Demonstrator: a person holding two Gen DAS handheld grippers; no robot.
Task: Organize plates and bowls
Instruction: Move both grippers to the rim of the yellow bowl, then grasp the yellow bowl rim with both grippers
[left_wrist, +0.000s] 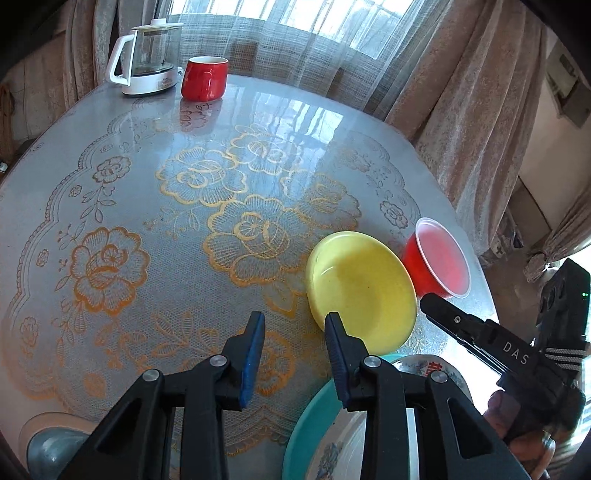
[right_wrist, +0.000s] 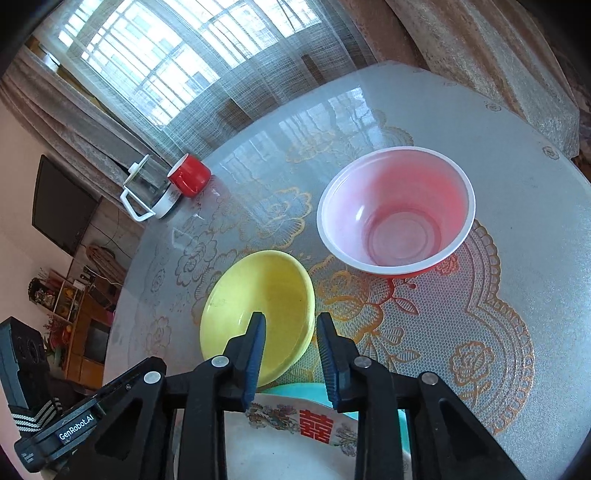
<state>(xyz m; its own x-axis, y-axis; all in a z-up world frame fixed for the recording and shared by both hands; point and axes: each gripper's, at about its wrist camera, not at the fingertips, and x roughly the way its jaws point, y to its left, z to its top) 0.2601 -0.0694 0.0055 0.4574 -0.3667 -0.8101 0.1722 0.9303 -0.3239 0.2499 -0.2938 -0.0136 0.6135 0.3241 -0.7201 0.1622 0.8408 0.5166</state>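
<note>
Kettle (left_wrist: 147, 59) and red mug (left_wrist: 204, 77) stand well beyond bowls.

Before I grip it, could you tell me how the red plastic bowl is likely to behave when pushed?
The red plastic bowl looks thin-walled and translucent, so probably light and flexible. On the glossy table it may slide easily, and its narrow base suggests it could tip.

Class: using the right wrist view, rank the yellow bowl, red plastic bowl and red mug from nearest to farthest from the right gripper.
From the right gripper:
1. Yellow bowl, its rim between the fingertips.
2. Red plastic bowl, beyond, to the right.
3. Red mug, far left, beside the kettle.
</note>
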